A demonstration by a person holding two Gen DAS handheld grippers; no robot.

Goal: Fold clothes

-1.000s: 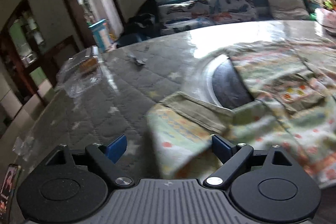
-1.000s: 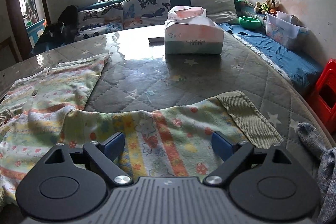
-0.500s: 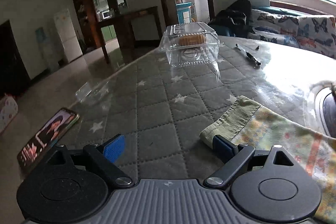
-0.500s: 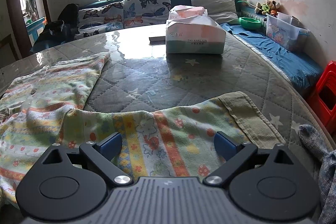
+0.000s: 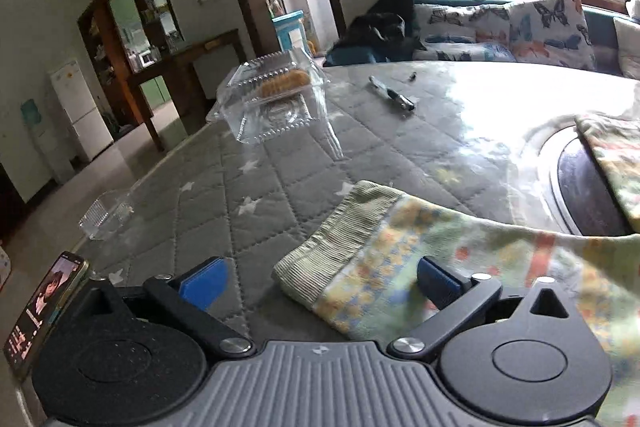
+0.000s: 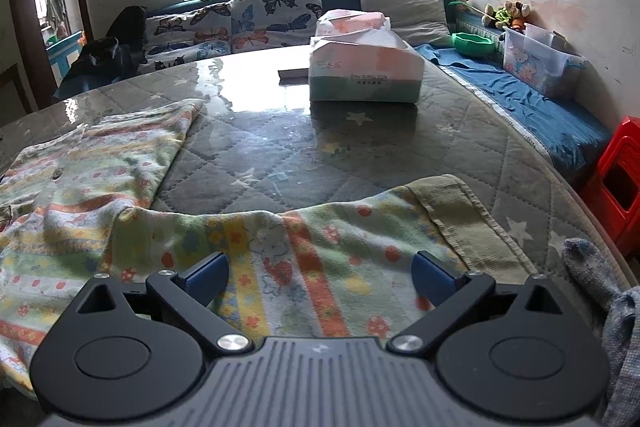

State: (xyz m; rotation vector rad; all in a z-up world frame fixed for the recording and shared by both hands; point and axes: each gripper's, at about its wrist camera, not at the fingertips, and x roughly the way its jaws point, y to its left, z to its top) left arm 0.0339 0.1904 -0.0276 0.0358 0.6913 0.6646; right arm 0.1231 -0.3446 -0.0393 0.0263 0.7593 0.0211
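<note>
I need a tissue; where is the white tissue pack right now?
In the right wrist view, the white tissue pack sits on the far middle of the quilted grey table, beyond the patterned garment, before the butterfly cushions.

Floral striped garment (image 6: 280,259) lies spread flat on the quilted table (image 6: 360,163).

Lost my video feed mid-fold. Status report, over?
Left gripper jaws opening, ribbed cuff between them, ungripped. Right gripper open over floral garment, spread flat. Tissue pack well clear.
</note>
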